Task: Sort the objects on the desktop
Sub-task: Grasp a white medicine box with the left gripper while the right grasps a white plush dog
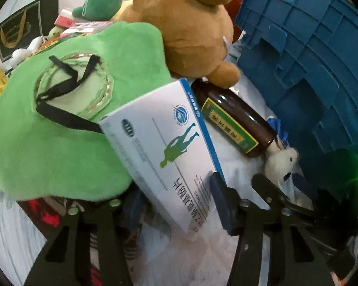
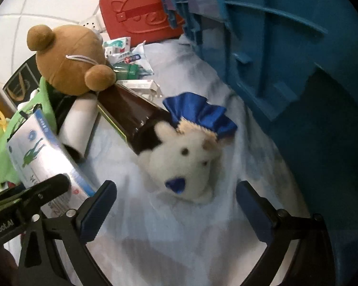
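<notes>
Left gripper (image 1: 176,190) pinching white box (image 1: 162,143) beside brown bottle (image 1: 234,116); right gripper (image 2: 176,203) spread round white plush (image 2: 183,164), squeeze centred, avoid bottle

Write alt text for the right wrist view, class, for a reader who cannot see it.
The open right gripper points down at a small white plush animal with a blue nose, lying on a white cloth. A brown bottle and a brown teddy bear lie behind it, a blue crate to the right.
</notes>
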The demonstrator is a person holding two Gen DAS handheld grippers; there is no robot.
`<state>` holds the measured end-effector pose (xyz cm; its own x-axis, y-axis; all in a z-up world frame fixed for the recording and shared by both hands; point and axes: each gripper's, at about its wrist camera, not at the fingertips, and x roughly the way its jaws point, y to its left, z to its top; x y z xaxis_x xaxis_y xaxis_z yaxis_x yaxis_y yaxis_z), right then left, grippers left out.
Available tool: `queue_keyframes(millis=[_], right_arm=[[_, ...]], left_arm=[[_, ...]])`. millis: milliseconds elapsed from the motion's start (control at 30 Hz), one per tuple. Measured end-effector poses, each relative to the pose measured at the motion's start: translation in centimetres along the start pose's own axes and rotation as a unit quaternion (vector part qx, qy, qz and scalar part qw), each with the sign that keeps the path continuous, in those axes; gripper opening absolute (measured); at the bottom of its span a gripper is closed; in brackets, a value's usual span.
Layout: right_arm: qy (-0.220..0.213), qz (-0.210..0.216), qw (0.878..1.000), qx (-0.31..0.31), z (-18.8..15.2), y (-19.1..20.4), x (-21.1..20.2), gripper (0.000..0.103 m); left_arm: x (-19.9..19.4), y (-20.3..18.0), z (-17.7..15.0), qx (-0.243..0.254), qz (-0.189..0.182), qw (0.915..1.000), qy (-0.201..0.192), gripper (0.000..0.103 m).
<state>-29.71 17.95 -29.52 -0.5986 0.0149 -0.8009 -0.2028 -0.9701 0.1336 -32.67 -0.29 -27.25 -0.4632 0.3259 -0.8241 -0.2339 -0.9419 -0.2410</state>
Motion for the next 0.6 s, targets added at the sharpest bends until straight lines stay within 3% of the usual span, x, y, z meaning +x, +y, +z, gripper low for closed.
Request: queue_keyframes(millis=[67, 100, 133, 167, 267, 400, 600], right_arm=[[-0.005, -0.002, 1.000, -0.009, 0.4, 0.4, 0.1, 0.082], [-0.002, -0.007, 1.000, -0.014, 0.5, 0.6, 0.4, 0.062], [0.001, -0.016, 1.000, -0.016, 0.6, 0.6, 0.6, 0.049], [0.005, -0.021, 1.000, -0.015, 0.6, 0.5, 0.8, 0.045], [0.009, -0.018, 1.000, -0.011, 0.7, 0.2, 0.8, 0.042], [-0.004, -0.016, 1.000, -0.021, 0.4, 0.9, -1.0, 0.041], [-0.030, -0.001, 0.999, -0.044, -0.3, 2.5, -4.2, 0.041]], left_arm=[[-0.4, 0.0, -0.3, 0.006, -0.005, 0.9999, -0.007, 0.044], [-0.6, 0.0, -0.4, 0.011, -0.002, 0.9999, -0.010, 0.043], [-0.8, -0.1, -0.5, 0.017, 0.001, 0.9998, -0.013, 0.043], [-1.0, 0.1, -0.5, 0.021, 0.000, 0.9997, -0.014, 0.042], [-1.3, 0.1, 0.0, 0.027, -0.013, 0.9994, -0.020, 0.035], [-3.2, -1.2, 0.1, 0.051, -0.017, 0.9976, -0.044, 0.016], [-5.2, -1.3, -0.1, 0.070, -0.006, 0.9963, -0.049, 0.017]])
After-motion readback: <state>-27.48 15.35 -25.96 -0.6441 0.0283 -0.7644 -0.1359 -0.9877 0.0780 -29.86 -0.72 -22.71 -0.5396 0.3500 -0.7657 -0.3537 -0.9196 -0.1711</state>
